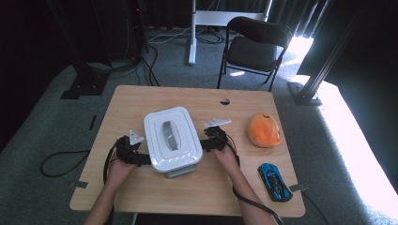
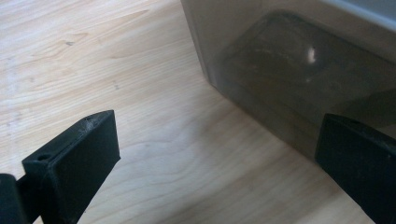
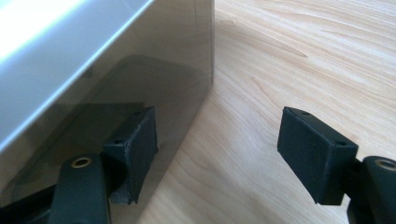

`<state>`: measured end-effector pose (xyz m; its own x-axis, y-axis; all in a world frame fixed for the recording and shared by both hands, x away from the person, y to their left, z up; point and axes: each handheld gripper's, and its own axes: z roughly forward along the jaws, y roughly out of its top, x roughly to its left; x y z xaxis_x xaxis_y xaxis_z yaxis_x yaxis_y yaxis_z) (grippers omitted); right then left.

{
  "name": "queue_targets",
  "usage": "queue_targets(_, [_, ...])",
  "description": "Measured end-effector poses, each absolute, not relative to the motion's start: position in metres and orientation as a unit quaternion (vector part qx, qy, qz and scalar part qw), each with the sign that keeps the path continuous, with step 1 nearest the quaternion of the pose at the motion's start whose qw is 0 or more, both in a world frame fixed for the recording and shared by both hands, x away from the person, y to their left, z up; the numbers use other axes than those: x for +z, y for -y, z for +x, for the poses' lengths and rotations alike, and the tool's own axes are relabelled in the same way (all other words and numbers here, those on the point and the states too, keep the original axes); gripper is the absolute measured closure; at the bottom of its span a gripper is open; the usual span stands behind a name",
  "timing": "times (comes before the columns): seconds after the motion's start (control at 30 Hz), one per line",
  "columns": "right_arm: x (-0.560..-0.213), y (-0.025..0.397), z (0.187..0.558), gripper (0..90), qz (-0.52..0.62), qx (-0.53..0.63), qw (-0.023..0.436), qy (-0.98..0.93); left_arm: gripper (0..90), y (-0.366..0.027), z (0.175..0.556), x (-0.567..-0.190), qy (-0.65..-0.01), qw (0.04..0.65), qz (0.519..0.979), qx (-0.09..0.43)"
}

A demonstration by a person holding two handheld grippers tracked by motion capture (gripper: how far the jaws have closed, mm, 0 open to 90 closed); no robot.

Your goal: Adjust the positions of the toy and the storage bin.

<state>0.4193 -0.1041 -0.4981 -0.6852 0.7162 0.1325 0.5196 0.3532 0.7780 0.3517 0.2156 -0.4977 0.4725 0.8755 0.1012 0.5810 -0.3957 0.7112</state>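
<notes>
A white lidded box (image 1: 170, 138) with a grey handle on its lid stands at the middle of the wooden table (image 1: 141, 101). My left gripper (image 1: 141, 158) sits at the box's left side and my right gripper (image 1: 205, 144) at its right side, each held by a hand. In the left gripper view the gripper (image 2: 217, 135) is open, with bare wood between the jaws and the box's smoky wall (image 2: 280, 79) ahead of the right jaw. In the right gripper view the gripper (image 3: 219, 135) is open too; its left jaw lies close against the box's wall (image 3: 140, 79).
An orange soft toy (image 1: 264, 130) lies at the table's right. A blue toy car (image 1: 274, 182) rests near the front right corner. A black folding chair (image 1: 256, 44) stands behind the table. A small hole (image 1: 225, 101) marks the tabletop's far side.
</notes>
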Motion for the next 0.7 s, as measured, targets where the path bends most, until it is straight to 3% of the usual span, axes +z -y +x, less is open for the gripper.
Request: queue_targets(0.7, [-0.492,0.135,0.401,27.9,0.361,0.431,0.103,-0.821,0.2,-0.187,0.33,-0.498,-0.42,0.308,0.824,0.223])
